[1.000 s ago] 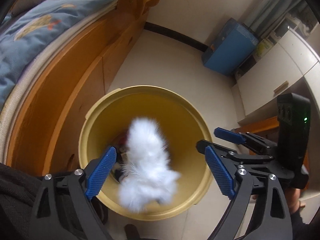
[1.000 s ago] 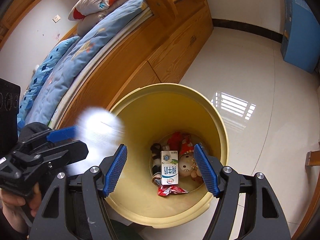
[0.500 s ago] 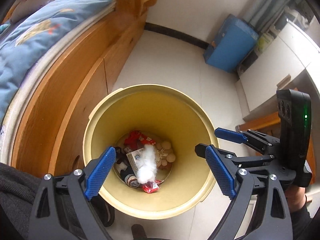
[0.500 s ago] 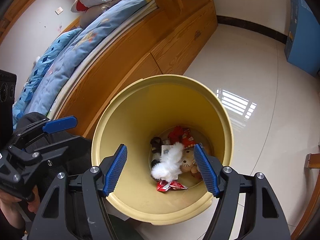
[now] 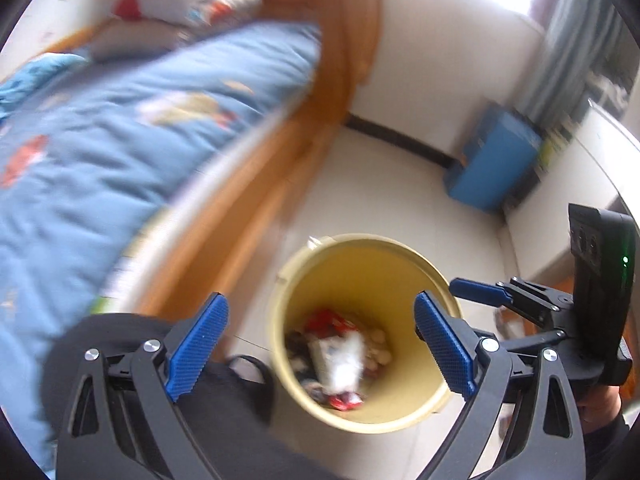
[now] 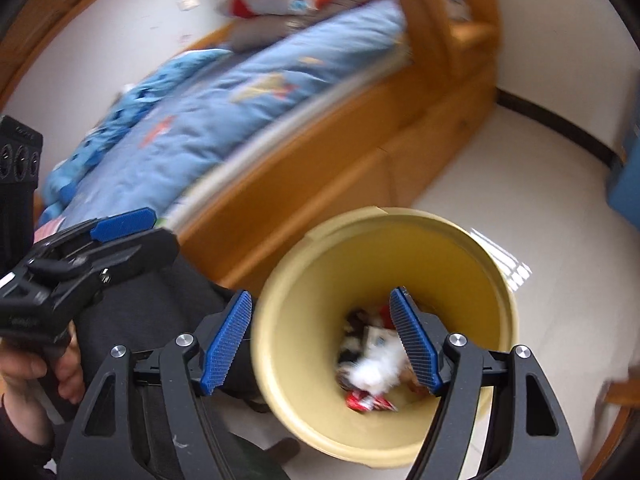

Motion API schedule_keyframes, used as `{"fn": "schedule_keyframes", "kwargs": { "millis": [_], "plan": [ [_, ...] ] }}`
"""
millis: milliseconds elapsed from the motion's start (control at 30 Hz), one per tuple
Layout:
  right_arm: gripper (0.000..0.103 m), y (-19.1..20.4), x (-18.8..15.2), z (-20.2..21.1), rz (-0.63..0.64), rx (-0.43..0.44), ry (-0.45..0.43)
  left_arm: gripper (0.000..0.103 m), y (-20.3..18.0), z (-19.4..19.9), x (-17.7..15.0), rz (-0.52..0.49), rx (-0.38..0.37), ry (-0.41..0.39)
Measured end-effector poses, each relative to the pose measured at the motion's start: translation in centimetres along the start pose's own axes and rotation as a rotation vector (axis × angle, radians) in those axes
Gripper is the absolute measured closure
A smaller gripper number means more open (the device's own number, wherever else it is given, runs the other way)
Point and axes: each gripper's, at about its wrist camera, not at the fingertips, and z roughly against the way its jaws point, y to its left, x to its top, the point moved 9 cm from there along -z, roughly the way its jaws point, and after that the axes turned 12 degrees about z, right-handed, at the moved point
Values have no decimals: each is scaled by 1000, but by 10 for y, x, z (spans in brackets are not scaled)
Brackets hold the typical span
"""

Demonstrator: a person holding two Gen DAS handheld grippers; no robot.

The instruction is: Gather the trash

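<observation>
Left gripper [image 5: 320, 346]: jaws wide apart, nothing between them. White fluffy wad [image 5: 346, 364] lies in the yellow bin [image 5: 400, 248] atop wrappers; looks light, soft, compressible, so pinch its bulk. Right gripper [image 6: 322, 340]: jaws opening, empty, above the bin.

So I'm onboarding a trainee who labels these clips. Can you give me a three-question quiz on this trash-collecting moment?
1. True or false: the white fluffy wad lies inside the yellow bin.
2. Which gripper holds something? A) left gripper B) right gripper C) neither
3. Fill in: beside the bin stands a wooden bed covered by a ____ quilt.

Key:
1. True. It rests on the other trash at the bottom.
2. C. Nothing sits between either pair of pads; the right jaws are opening.
3. Blue.
</observation>
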Motion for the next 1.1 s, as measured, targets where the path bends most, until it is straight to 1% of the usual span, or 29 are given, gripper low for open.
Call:
{"fn": "schedule_keyframes", "kwargs": {
  "millis": [33, 133, 200, 300, 333, 400, 467, 533, 567, 667, 733, 833, 867, 933, 1100],
  "plan": [
    [29, 13, 9, 1, 30, 14, -15, 8, 9, 12, 5, 12, 16, -30],
    [27, 52, 35, 0, 111, 54, -55, 6, 41, 54, 16, 51, 83, -130],
    [25, 77, 50, -1, 158, 93, -79, 5, 58, 75, 21, 76, 113, -175],
    [23, 123, 74, -3, 230, 155, -122, 4, 94, 112, 24, 152, 186, -253],
    [19, 145, 83, -3, 263, 183, -147, 4, 107, 125, 23, 182, 211, -278],
    [14, 177, 95, -4, 310, 210, -184, 4, 137, 153, 18, 245, 278, -331],
    [10, 204, 106, -6, 347, 201, -218, 4, 166, 183, 10, 296, 362, -385],
    [9, 231, 114, -10, 380, 195, -242, 4, 188, 207, 4, 331, 434, -433],
    [9, 248, 119, -13, 398, 203, -248, 4, 203, 225, -1, 356, 489, -469],
    [9, 292, 129, -18, 427, 263, -285, 4, 233, 265, -12, 421, 572, -540],
    [9, 317, 132, -23, 460, 293, -291, 4, 250, 291, -21, 473, 613, -586],
    [9, 355, 134, -28, 499, 348, -291, 4, 265, 319, -32, 514, 663, -643],
    [9, 366, 134, -27, 509, 365, -293, 4, 271, 330, -36, 527, 690, -667],
    [9, 384, 134, -27, 539, 386, -299, 4, 280, 345, -43, 545, 722, -687],
    [9, 415, 137, -27, 574, 421, -297, 4, 296, 366, -56, 583, 757, -714]
  ]
}}
